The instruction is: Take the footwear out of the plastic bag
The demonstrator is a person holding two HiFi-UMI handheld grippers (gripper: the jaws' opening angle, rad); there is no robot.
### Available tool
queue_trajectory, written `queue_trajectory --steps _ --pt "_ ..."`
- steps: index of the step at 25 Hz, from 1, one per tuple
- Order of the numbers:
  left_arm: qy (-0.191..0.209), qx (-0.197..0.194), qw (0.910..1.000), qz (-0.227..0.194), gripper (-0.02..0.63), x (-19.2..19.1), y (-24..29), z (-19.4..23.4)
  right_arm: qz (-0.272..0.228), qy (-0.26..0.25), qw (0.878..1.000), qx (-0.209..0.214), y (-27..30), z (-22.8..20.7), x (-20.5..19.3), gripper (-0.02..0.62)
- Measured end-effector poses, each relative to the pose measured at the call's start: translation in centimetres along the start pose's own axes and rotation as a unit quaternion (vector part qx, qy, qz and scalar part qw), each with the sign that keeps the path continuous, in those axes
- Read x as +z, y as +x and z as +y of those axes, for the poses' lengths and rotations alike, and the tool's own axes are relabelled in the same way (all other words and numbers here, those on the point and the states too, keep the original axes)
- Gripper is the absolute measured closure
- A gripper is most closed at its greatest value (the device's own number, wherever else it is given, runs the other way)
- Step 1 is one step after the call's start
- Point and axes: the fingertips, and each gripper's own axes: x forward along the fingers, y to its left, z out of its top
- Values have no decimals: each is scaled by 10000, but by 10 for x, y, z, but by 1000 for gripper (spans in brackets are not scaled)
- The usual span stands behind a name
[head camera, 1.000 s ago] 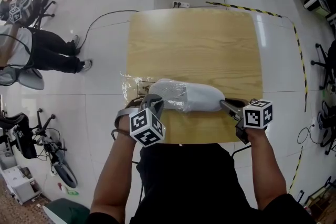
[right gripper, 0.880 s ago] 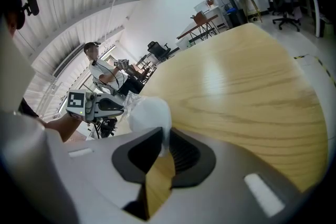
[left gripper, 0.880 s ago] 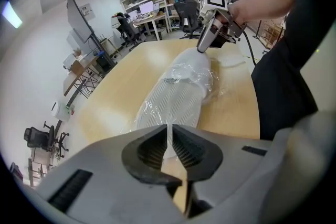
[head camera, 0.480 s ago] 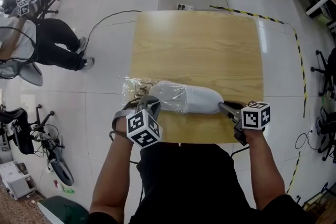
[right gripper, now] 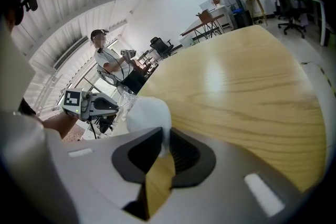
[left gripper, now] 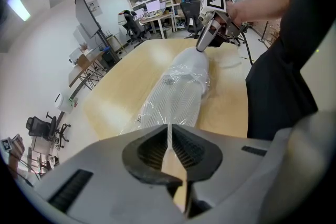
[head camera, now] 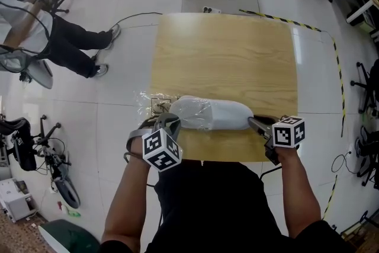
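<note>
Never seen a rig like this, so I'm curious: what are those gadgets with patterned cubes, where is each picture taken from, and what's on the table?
There is no robot: a person holds a two-jaw gripper in each hand, and the cubes belong to them. One picture comes from a camera on the person's head, looking down. The other two come from cameras riding on the grippers, looking along their jaws. On the wooden table lies a white shoe, partly inside a clear bag. The left gripper pinches the bag's film, its jaws having just closed a little further; the right gripper is shut on the shoe's bare end.
</note>
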Motion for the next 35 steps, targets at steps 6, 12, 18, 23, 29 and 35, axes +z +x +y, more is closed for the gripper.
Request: queue_trajectory --steps 6,12,18,23,29,35 --pt "-59 -32 10000 59 575 -8 -2 -9 15 -90 9999 -78 -1 -2 -2 545" --pt "-194 -27 9998 58 575 -13 -5 -6 63 -98 9999 -90 -1 -4 2 545" --pt "-257 30 9996 85 575 -18 -9 -1 96 -142 9998 -89 -1 -4 5 545" --pt "-284 155 9993 183 575 -26 -15 6 97 -189 9997 -157 -5 -4 3 545" --pt "-332 269 9987 266 580 -35 -20 13 66 -206 9995 -216 -7 -5 4 545" --pt "-437 408 9978 287 583 -40 -20 22 32 -189 9996 -208 -6 -5 3 545"
